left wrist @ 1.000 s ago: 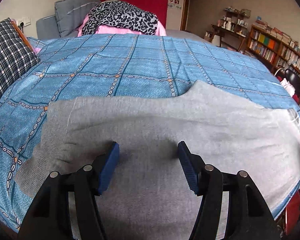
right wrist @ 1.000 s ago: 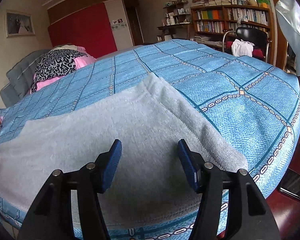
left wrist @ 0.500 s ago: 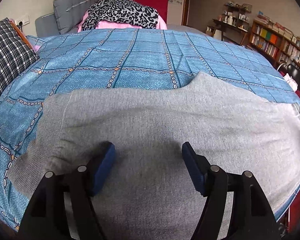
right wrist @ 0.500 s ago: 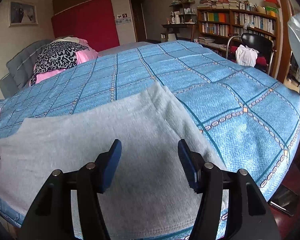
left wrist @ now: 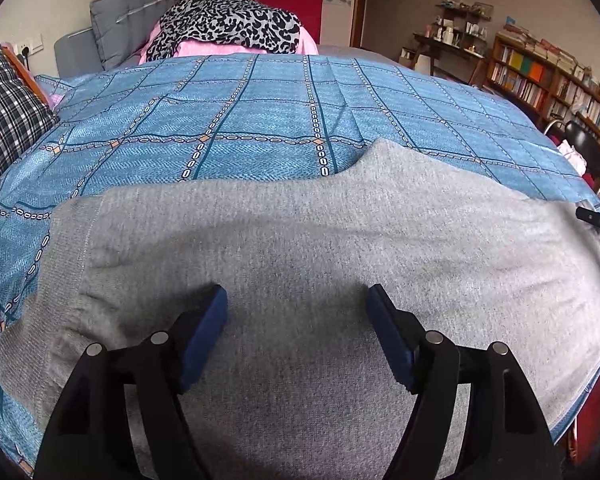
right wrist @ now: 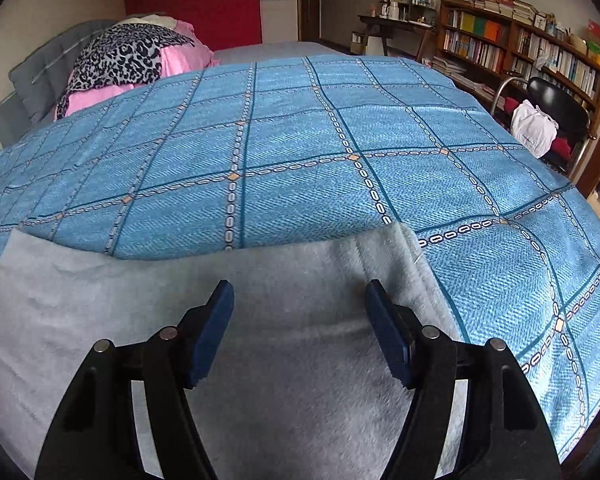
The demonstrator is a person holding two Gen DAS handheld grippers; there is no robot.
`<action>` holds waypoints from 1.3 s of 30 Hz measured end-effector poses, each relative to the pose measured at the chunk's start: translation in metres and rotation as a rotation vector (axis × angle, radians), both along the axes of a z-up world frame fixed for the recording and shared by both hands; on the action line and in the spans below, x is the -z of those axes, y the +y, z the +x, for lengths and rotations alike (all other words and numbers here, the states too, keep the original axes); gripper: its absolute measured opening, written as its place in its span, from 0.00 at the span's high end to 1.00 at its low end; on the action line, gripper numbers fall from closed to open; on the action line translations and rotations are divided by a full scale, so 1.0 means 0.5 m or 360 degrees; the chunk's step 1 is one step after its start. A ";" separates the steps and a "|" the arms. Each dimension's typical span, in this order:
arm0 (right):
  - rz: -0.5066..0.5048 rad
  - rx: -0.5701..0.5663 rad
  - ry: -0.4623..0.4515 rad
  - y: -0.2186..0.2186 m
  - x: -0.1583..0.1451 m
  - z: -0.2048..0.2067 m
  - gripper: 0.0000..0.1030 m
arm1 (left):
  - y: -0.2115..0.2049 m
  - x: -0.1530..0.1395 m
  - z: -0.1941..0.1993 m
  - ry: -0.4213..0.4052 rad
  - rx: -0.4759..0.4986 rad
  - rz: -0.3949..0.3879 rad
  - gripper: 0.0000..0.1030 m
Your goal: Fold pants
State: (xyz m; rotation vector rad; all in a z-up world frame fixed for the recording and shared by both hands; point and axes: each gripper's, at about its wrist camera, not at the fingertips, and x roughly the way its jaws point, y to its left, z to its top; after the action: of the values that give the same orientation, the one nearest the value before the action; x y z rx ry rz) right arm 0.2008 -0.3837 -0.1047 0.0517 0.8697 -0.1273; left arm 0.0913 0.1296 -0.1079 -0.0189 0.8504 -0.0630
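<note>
The grey pants (left wrist: 300, 248) lie flat across the near part of a bed, on a blue checked cover (left wrist: 236, 128), and run from one side of the near edge to the other. In the left wrist view the ribbed band of the pants sits at the left, slightly puckered, and a rounded bump of cloth rises at the far edge right of the middle. In the right wrist view the paler, fleecy end of the pants (right wrist: 300, 280) ends in a stitched hem just right of that gripper, with bare cover beyond it. The left gripper (left wrist: 296, 300) hangs above the pants with its blue pads apart; its jaws have just been opening, and only flat cloth shows in the gap, none pinched. The right gripper (right wrist: 299, 296) is likewise spread over the hem end, its jaws having just opened wider, nothing clamped. Its dark tip shows at the right edge of the left view. At the far end of the bed lies a leopard-print cloth (left wrist: 228, 24) over pink bedding. A bookshelf (right wrist: 520, 48) lines the right wall, with a black chair (right wrist: 556, 104) before it.
</note>
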 end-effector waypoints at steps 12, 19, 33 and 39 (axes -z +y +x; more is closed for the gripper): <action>-0.0026 0.0050 -0.0031 -0.030 0.033 0.010 0.33 | -0.008 0.020 -0.008 -0.0068 0.0030 0.0054 0.28; -0.0045 0.0052 -0.0040 -0.029 0.034 0.003 0.33 | -0.015 0.024 -0.016 -0.0093 0.0005 0.0103 0.26; -0.0041 0.0097 -0.0188 -0.001 -0.013 -0.064 0.33 | -0.023 0.018 -0.023 -0.0097 -0.0054 0.0141 0.24; -0.0042 -0.0018 -0.0253 0.060 -0.024 -0.137 0.33 | -0.026 0.009 -0.027 -0.0099 -0.0085 0.0117 0.24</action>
State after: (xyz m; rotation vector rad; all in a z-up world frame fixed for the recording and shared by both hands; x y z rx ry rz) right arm 0.1324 -0.3535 -0.0927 0.0321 0.7094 -0.1224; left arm 0.0780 0.1168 -0.1123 0.0292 0.7891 0.0180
